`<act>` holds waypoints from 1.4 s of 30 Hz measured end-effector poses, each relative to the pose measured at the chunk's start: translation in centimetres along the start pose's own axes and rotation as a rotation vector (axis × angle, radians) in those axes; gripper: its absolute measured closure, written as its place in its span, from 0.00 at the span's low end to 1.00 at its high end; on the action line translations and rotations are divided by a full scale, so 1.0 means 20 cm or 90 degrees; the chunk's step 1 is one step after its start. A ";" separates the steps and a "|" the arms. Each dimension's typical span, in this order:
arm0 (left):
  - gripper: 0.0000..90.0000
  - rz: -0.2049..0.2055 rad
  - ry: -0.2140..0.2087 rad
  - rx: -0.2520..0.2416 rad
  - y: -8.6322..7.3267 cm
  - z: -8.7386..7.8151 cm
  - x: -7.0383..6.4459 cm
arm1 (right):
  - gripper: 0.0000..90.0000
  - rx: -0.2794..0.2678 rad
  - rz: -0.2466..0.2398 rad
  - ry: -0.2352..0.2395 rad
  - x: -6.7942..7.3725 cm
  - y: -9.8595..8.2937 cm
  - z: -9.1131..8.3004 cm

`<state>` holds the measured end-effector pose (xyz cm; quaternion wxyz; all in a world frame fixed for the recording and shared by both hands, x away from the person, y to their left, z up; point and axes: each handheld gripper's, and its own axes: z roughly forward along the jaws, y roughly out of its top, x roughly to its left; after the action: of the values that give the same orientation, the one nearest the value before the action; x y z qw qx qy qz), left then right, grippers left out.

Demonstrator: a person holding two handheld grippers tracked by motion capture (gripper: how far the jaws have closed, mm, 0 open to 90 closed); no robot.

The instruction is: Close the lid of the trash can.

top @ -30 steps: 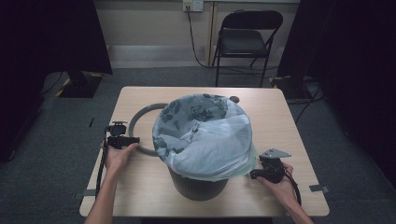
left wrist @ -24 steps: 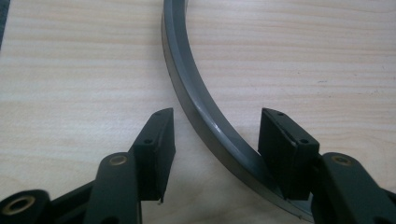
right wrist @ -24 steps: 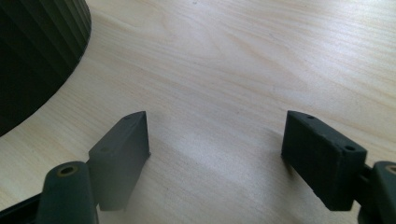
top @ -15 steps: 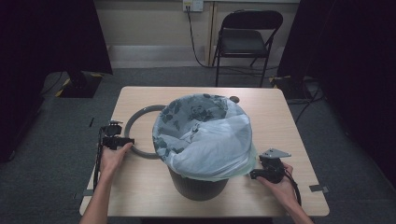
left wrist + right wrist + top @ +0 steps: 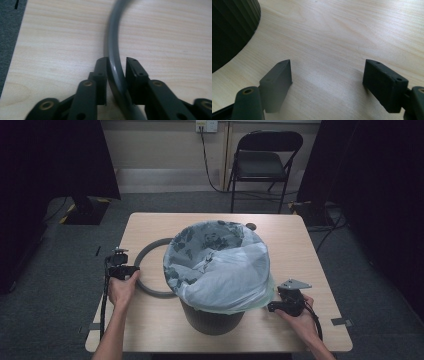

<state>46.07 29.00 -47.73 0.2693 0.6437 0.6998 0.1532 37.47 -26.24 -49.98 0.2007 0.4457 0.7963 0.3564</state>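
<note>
The left gripper is pinching the grey ring — its jaws press on either side of the band, which lies flat on the wooden table just left of the lined bin. The right gripper rests spread wide over bare wood, beside the bin's ribbed wall.

A light wooden table stands on grey carpet. At twelve o'clock a beige wall carries a power outlet, with a black cord hanging from it beside a black folding chair. Black curtains close off ten and two o'clock, leaving those sides dim.
</note>
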 end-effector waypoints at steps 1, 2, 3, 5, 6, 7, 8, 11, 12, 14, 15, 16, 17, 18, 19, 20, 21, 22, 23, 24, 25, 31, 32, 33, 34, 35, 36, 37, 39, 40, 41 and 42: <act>0.82 -0.004 0.003 -0.006 0.00 0.00 -0.01 | 0.25 0.001 0.001 -0.001 0.00 0.00 0.00; 0.82 0.005 0.012 -0.005 0.00 0.00 -0.01 | 0.25 0.001 0.000 -0.001 0.00 0.00 0.00; 0.83 0.011 0.018 -0.008 0.00 0.00 -0.02 | 0.25 0.001 0.000 -0.001 0.00 0.00 0.00; 0.83 0.010 0.015 -0.002 0.00 0.00 -0.01 | 0.25 0.001 0.000 -0.001 0.00 0.00 0.00; 0.84 0.003 0.014 -0.002 0.00 0.00 -0.01 | 0.25 0.000 0.000 0.000 0.00 0.00 0.00; 0.85 0.000 0.011 -0.001 0.00 0.00 -0.01 | 0.25 0.001 0.001 0.000 0.00 0.00 0.00; 0.85 -0.002 0.008 -0.004 0.00 0.00 0.00 | 0.25 0.000 0.000 0.000 0.00 0.00 0.00; 0.87 -0.013 0.001 -0.014 0.00 0.00 0.02 | 0.25 0.001 0.001 -0.001 0.00 0.00 0.00; 0.87 -0.022 -0.001 -0.019 0.00 0.00 0.03 | 0.25 0.001 0.001 -0.001 0.00 0.00 0.00; 0.88 -0.028 -0.007 -0.018 0.00 0.00 0.05 | 0.25 0.001 0.001 -0.001 0.00 0.00 0.00; 0.88 -0.027 -0.007 -0.021 -0.01 -0.01 0.05 | 0.25 0.001 0.001 -0.001 0.00 0.00 0.00; 0.88 -0.033 -0.015 -0.025 0.00 -0.01 0.06 | 0.25 0.001 0.001 -0.001 0.00 0.00 0.00; 0.88 -0.034 -0.019 -0.025 0.00 -0.02 0.06 | 0.25 0.001 0.001 0.000 0.00 0.00 0.00; 0.88 -0.038 -0.021 -0.034 0.00 -0.03 0.06 | 0.25 0.001 0.001 -0.001 0.00 0.00 0.00; 0.88 -0.040 -0.027 -0.035 0.00 -0.03 0.06 | 0.25 0.001 0.001 -0.001 0.00 0.00 0.00; 0.88 -0.038 -0.026 -0.041 0.00 -0.04 0.06 | 0.25 0.001 0.001 -0.001 0.00 0.00 0.00; 0.88 -0.038 -0.027 -0.042 0.01 -0.04 0.06 | 0.25 0.001 0.001 -0.001 0.00 0.00 0.00; 0.88 -0.039 -0.031 -0.042 0.01 -0.05 0.06 | 0.25 0.001 0.001 -0.001 0.00 0.00 0.00; 0.88 -0.041 -0.032 -0.048 0.01 -0.05 0.06 | 0.25 0.001 0.001 0.000 0.00 0.00 0.00; 0.88 -0.049 -0.040 -0.056 0.01 -0.05 0.06 | 0.25 0.001 0.001 -0.001 0.00 0.00 0.00; 0.88 -0.048 -0.041 -0.057 0.02 -0.06 0.07 | 0.25 0.001 0.001 -0.001 0.00 0.00 0.00; 0.88 -0.046 -0.051 -0.099 0.05 -0.10 0.04 | 0.25 0.001 0.000 -0.001 0.00 0.00 0.00; 0.88 -0.046 -0.050 -0.100 0.06 -0.11 0.04 | 0.25 0.001 0.001 -0.001 0.00 0.00 0.00; 0.88 -0.045 -0.053 -0.109 0.07 -0.12 0.04 | 0.25 0.001 0.000 -0.001 0.00 0.00 0.00; 0.88 -0.037 -0.057 -0.116 0.08 -0.13 0.04 | 0.25 0.001 0.001 -0.001 0.00 0.00 0.00; 0.88 -0.037 -0.055 -0.120 0.09 -0.14 0.03 | 0.25 0.001 0.000 -0.001 0.00 0.00 0.00; 0.88 -0.041 -0.058 -0.127 0.10 -0.15 0.03 | 0.25 0.001 0.001 -0.001 0.00 0.00 0.00; 0.88 -0.050 -0.066 -0.131 0.11 -0.16 0.03 | 0.25 0.001 0.000 -0.001 0.00 0.00 0.00; 0.88 -0.045 -0.058 -0.139 0.13 -0.18 0.02 | 0.25 0.001 0.000 -0.001 0.00 0.00 0.00; 0.88 -0.042 -0.063 -0.150 0.13 -0.19 0.02 | 0.25 0.001 0.001 -0.001 0.00 0.00 0.00; 0.88 -0.048 -0.066 -0.155 0.14 -0.20 0.01 | 0.25 0.001 0.001 -0.001 0.00 0.00 0.00; 0.88 -0.048 -0.065 -0.158 0.15 -0.21 0.00 | 0.25 0.001 0.000 -0.001 0.00 0.00 0.00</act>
<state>46.05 29.98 -42.73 0.3878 0.5857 0.6844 0.1954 37.46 -26.23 -49.96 0.2007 0.4465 0.7963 0.3554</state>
